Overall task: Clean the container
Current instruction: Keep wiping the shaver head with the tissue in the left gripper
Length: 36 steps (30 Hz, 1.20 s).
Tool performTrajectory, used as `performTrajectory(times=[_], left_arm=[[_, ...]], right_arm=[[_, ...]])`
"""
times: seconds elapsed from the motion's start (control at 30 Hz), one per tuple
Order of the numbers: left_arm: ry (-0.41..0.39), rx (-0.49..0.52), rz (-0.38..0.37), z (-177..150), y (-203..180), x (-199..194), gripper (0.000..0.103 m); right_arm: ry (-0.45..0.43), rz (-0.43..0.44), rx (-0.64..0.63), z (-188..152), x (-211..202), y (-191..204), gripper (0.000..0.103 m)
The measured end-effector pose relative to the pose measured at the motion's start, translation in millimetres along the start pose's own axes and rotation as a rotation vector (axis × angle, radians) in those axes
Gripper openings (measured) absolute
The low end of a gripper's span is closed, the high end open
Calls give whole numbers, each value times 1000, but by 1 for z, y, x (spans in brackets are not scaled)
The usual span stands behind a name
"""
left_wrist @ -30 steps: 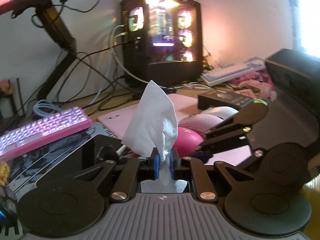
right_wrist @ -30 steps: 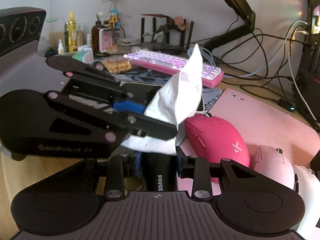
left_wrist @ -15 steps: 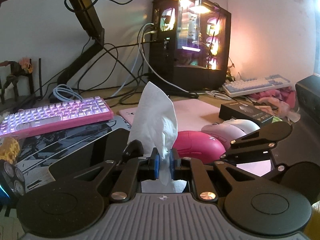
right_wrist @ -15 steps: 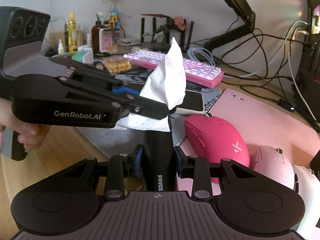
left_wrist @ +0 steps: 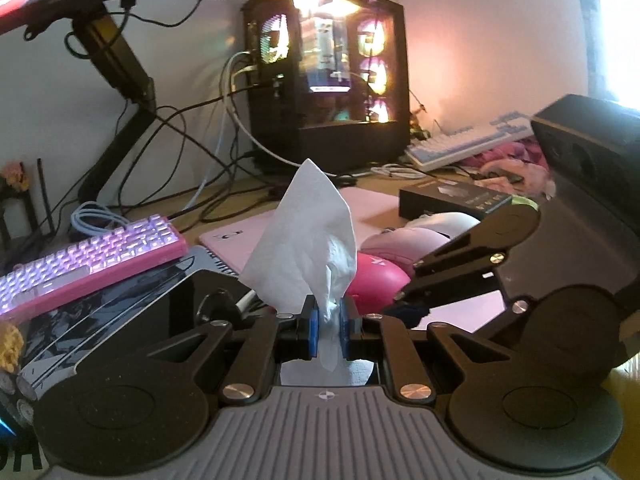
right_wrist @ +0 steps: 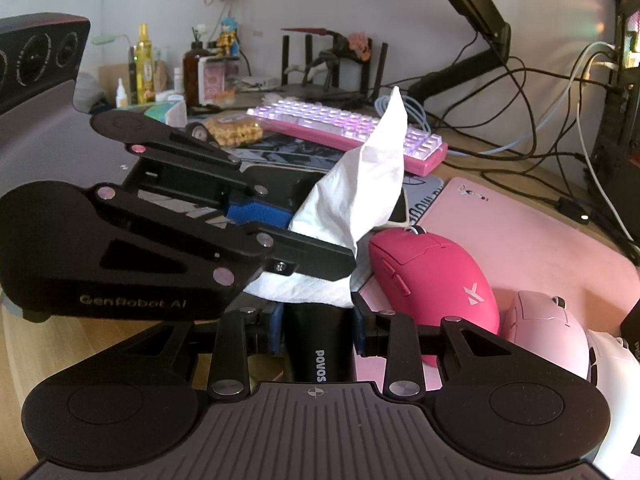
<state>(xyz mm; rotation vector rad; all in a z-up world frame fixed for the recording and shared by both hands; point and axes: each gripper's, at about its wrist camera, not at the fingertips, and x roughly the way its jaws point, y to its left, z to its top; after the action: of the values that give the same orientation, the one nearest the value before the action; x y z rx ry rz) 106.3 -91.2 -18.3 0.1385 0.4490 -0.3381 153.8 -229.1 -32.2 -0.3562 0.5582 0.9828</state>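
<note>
In the right wrist view my right gripper (right_wrist: 318, 320) is shut on a black cylindrical container marked POVOS (right_wrist: 316, 350), held upright between its blue pads. My left gripper (right_wrist: 316, 228) reaches in from the left, shut on a crumpled white tissue (right_wrist: 360, 200). The tissue's lower fold lies over the container's top and hides it. In the left wrist view the tissue (left_wrist: 304, 248) stands up from the pinched left gripper (left_wrist: 329, 328), with the right gripper (left_wrist: 404, 300) coming in from the right, close beside it.
A bright pink mouse (right_wrist: 432, 272), a pale pink mouse (right_wrist: 548, 328) and a pink mat (right_wrist: 520, 232) lie just right of the container. A lit pink keyboard (right_wrist: 344, 128), cables, a monitor arm and a glowing PC tower (left_wrist: 328, 80) stand behind. Bottles crowd the far left.
Half a second ago the left gripper had drawn the tissue back to the left, off the container's top. It has since come back over the top. The right gripper held still.
</note>
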Motion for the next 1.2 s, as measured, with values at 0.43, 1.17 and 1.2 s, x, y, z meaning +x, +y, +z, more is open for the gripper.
performTrajectory(times=[0.43,1.17,1.2], left_arm=[[0,-10,-15,-1,1,0,15],[-4,-69,75,1,11,-1,14],[-4,-57,70,1,9,-1,14]], right_arm=[[0,0,0,0,0,0,36],[-1,-1,-2,-1,0,0,36],[-1,-1,-2,-1,0,0,36]])
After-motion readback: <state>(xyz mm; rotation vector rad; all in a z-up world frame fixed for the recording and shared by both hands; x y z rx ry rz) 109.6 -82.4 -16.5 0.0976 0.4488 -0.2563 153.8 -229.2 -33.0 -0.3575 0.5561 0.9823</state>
